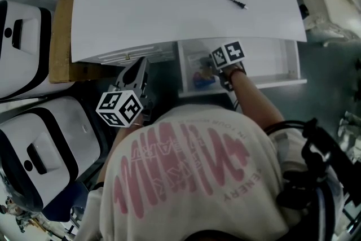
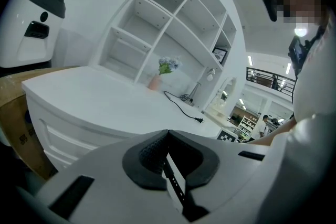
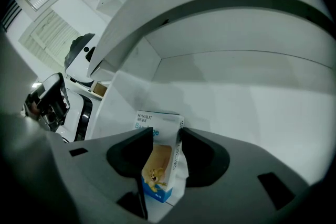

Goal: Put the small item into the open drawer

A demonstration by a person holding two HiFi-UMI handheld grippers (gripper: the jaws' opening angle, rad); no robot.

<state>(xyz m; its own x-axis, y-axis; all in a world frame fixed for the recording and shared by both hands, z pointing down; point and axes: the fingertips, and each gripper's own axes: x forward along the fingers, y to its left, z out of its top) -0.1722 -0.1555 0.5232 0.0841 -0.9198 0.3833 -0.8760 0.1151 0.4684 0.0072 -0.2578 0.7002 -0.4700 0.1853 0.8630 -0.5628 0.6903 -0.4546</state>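
One small white-and-blue cardboard box [image 3: 157,124] is pinched in the jaws of the right gripper [image 3: 164,135], inside the single open white drawer [image 3: 236,86] under the white bench [image 1: 180,3]. It looks light and crushable, so it is best held gently across its broad flat faces. The left gripper [image 2: 168,136] hangs aside, its jaws pressed together on nothing.

Dim, bluish light; heavy fisheye edge distortion.
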